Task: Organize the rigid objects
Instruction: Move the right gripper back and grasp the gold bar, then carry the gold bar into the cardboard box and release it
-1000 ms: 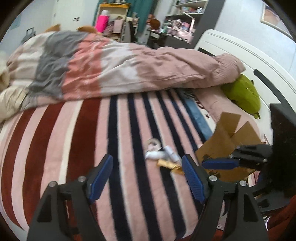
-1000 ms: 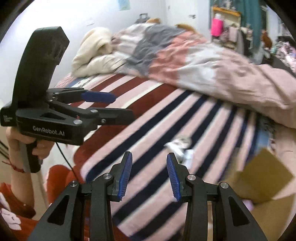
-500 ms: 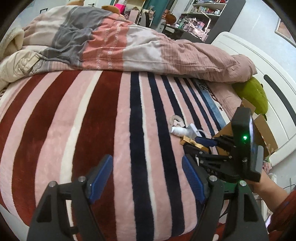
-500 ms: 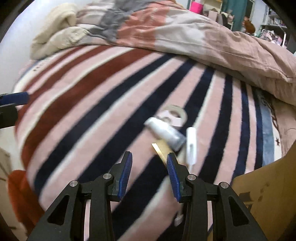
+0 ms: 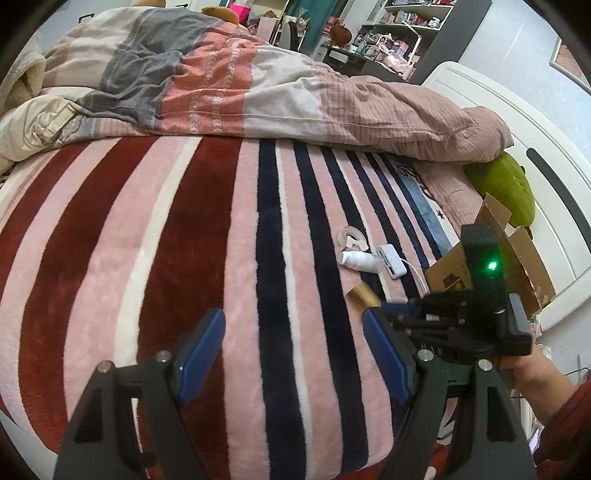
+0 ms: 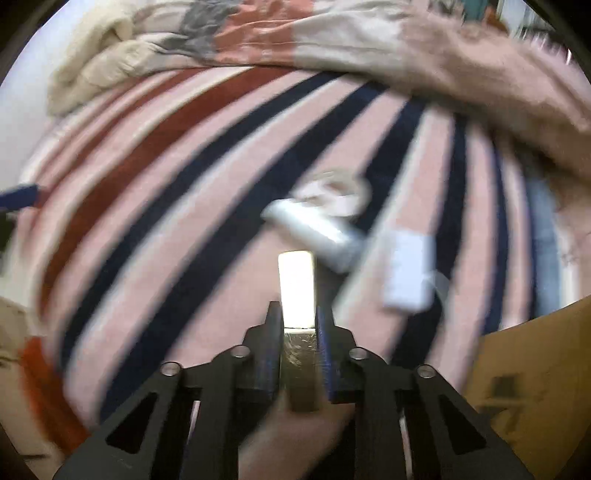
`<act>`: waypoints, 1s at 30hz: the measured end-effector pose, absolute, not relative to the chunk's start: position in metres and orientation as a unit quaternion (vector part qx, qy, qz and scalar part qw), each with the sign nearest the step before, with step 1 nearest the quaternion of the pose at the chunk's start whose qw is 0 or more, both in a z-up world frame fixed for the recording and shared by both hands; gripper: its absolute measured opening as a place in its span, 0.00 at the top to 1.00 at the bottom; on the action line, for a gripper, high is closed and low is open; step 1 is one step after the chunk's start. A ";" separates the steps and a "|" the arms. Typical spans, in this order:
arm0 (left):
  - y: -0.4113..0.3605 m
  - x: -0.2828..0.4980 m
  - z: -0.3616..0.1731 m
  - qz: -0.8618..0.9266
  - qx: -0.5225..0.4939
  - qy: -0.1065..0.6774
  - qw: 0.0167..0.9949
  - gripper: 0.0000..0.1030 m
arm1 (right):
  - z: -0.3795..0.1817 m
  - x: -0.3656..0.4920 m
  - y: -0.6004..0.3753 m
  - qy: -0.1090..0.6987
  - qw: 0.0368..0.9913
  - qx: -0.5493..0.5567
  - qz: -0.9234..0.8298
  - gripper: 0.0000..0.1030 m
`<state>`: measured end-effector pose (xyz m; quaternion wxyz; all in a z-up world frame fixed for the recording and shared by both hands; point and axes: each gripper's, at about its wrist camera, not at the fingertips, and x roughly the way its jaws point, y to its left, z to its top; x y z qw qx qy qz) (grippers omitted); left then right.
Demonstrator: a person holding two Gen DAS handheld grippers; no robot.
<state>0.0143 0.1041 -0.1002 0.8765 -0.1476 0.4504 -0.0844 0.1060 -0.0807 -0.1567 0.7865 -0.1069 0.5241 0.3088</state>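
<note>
My right gripper (image 6: 297,332) is clamped on a gold bar-shaped object (image 6: 296,291), its blue pads pressed against the two long sides. The bar sticks out forward past the fingertips, and its far end glares white under the light in the right wrist view. From the left wrist view I see the same gold object (image 5: 362,296) poking out of the right gripper (image 5: 391,308), low over the striped blanket (image 5: 207,236).

My left gripper (image 5: 291,350) holds nothing; its two blue pads stand wide apart above the pink and dark red stripes, off to the left of the small things.

Just beyond the gold bar lie the other loose objects, close together on the blanket. A white tube (image 5: 357,260) lies on its side, touching or nearly touching a white adapter hub (image 5: 391,261) whose thin cable trails toward the near edge of the bed. Right behind the tube sits a pale roll of tape (image 5: 354,238). The right wrist view is smeared, but the tube (image 6: 314,229), hub (image 6: 408,271) and tape roll (image 6: 334,194) are still recognisable there.

To the right of this cluster stands an open cardboard box (image 5: 517,254), its flaps up, at the bed's edge. Behind it a green plush toy (image 5: 506,188) rests against the white headboard (image 5: 517,122). Farther back a rumpled quilt (image 5: 229,85) in grey, salmon and cream patches lies heaped across the bed, and shelves (image 5: 402,33) crowded with small items fill the room's far end.
</note>
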 end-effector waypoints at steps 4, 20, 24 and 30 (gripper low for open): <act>0.103 0.013 -0.098 -0.084 -0.145 0.450 0.877 0.28 | -0.152 0.096 -0.066 0.543 0.754 -0.046 0.367 0.87; 0.098 0.009 -0.086 -0.091 -0.152 0.446 0.877 0.28 | -0.133 0.065 -0.059 0.494 0.771 -0.105 0.388 0.87; 0.095 0.005 -0.076 -0.098 -0.156 0.439 0.879 0.28 | -0.107 0.058 -0.059 0.469 0.772 -0.100 0.417 0.87; 0.077 0.009 -0.047 -0.154 -0.170 0.407 0.884 0.30 | -0.058 0.038 -0.061 0.416 0.775 -0.088 0.467 0.87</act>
